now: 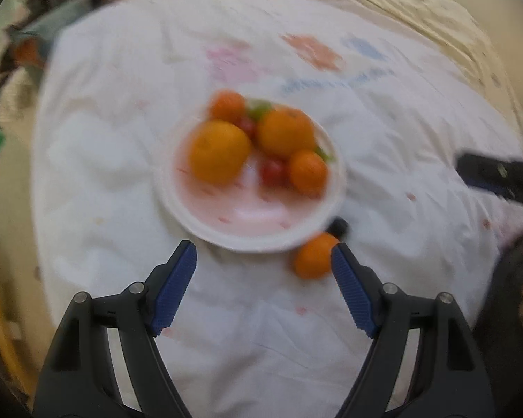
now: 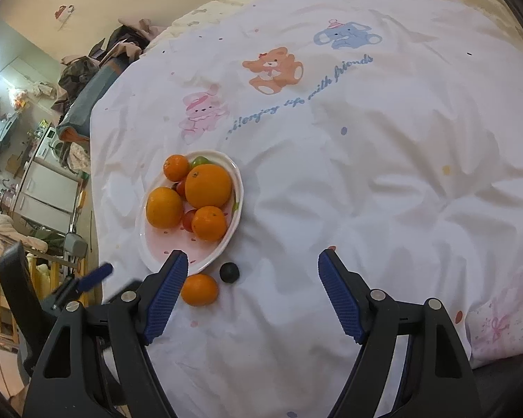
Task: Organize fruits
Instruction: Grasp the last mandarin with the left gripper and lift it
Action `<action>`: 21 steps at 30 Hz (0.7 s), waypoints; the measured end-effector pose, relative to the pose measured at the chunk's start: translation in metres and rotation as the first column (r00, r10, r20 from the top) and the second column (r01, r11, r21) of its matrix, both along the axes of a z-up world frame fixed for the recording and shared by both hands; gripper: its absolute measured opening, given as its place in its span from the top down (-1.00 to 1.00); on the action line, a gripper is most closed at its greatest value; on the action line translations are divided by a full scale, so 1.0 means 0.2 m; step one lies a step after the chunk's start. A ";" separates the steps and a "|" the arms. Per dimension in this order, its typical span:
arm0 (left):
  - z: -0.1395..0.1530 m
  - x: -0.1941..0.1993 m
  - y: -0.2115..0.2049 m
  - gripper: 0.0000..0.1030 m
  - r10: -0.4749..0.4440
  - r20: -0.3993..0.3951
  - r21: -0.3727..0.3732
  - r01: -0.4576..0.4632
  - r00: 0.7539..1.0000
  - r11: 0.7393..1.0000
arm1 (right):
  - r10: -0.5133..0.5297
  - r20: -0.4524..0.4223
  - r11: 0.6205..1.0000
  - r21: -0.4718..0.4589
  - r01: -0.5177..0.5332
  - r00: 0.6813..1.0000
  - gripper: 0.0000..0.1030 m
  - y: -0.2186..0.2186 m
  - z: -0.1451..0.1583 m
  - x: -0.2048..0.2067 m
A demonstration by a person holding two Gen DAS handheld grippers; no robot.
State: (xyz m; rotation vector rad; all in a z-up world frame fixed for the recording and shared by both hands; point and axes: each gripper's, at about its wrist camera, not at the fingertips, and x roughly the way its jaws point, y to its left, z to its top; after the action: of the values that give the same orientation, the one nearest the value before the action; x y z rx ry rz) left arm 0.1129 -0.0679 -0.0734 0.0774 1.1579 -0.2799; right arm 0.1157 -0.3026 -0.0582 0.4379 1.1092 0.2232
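A white and pink plate (image 2: 235,188) lies on the bed and holds several oranges, small red fruits and something green. The blurred left wrist view looks down on the same plate (image 1: 247,223). One loose orange (image 2: 199,289) and a small dark round fruit (image 2: 229,272) rest on the sheet just beside the plate's near rim; that orange (image 1: 312,256) sits close to the left gripper's right finger. My left gripper (image 1: 263,254) hangs open over the sheet below the plate, empty. My right gripper (image 2: 252,261) is open and empty too, to the right of the loose fruits.
A white quilt (image 2: 366,160) printed with cartoon animals and blue lettering covers the bed. The bed's left edge drops to a cluttered room with clothes and furniture (image 2: 38,181). The left gripper's blue pad (image 2: 94,277) shows at the lower left. A pink-patterned pillow (image 2: 505,317) lies at right.
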 end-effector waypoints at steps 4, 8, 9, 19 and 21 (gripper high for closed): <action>-0.11 -0.02 -0.12 -0.48 -0.084 -0.091 -0.002 0.084 0.992 0.996 | -0.014 -0.017 1.000 0.001 0.014 1.000 -0.55 -0.02 -0.02 0.01; -0.23 0.01 -0.21 -0.40 -0.106 -0.163 -0.004 0.107 0.981 0.994 | -0.028 -0.023 1.000 -0.009 0.028 0.999 -0.55 -0.03 -0.03 0.01; -0.25 0.02 -0.22 -0.37 -0.099 -0.181 -0.008 0.099 0.979 0.995 | -0.032 -0.027 0.999 -0.011 0.032 0.999 -0.55 -0.04 -0.03 0.01; -0.32 0.06 -0.30 0.30 -0.086 -0.163 0.073 0.099 0.983 0.992 | -0.038 -0.038 0.999 -0.033 0.036 0.999 -0.55 -0.05 -0.04 0.02; -0.30 0.05 -0.28 0.32 -0.085 -0.164 0.056 0.095 0.983 0.994 | -0.033 -0.036 0.999 -0.036 0.032 0.999 -0.55 -0.04 -0.04 0.02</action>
State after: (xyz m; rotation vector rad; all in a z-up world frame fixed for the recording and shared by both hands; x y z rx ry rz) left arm 0.1234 -0.1245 -0.1338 0.1663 1.3267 -0.3339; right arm 0.1196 -0.3111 -0.0664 0.4298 1.1396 0.1677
